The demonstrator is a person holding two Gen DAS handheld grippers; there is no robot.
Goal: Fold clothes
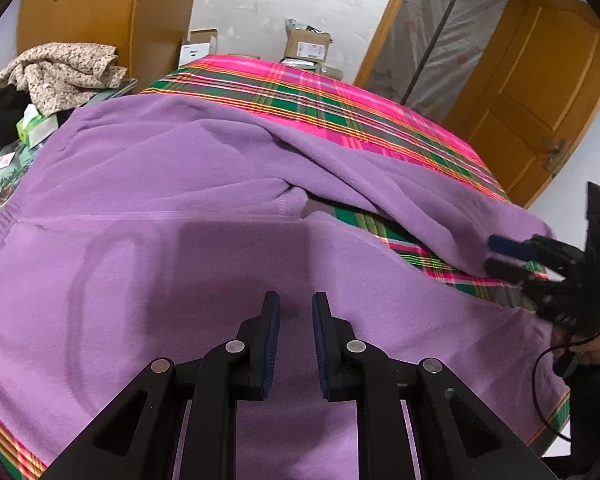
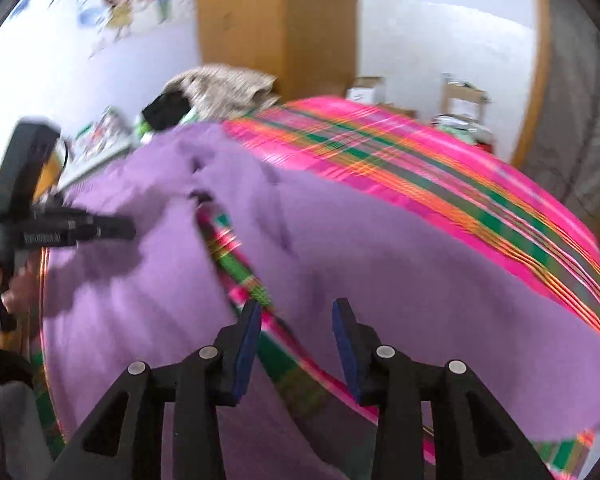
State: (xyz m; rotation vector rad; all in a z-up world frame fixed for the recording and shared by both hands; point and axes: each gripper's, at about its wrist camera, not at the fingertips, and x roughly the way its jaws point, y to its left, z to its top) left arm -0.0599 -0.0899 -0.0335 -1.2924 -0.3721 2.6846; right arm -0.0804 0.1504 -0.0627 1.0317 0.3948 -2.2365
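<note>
A purple fleece garment (image 1: 148, 184) lies spread across the near and left part of a bed covered with a pink-and-green plaid sheet (image 1: 340, 96). One sleeve (image 1: 400, 184) runs out toward the right, a strip of plaid showing between it and the body of the garment.

The left gripper (image 1: 296, 312) hovers over the garment's near middle, fingers (image 1: 271, 336) parted with a narrow gap and nothing between them; its shadow falls on the fleece just ahead. Over on the right, the right gripper (image 1: 496, 256) is at the end of that sleeve, and its own view, blurred, shows the fingers (image 2: 246, 344) spread wide over the plaid strip and the sleeve, holding nothing.

Around the bed: at the far left, a heap of speckled beige clothing (image 1: 64, 72) sits on a cluttered side counter (image 1: 4, 176) with a green tissue box (image 1: 34, 126) just beside the garment's left edge. Cardboard boxes (image 1: 306, 44) stand beyond the far end of the bed against the white wall. A wooden wardrobe (image 1: 84, 8) stands far left, a wooden door (image 1: 540, 92) at the right. The fleece folds themselves are all that lie under either gripper.
</note>
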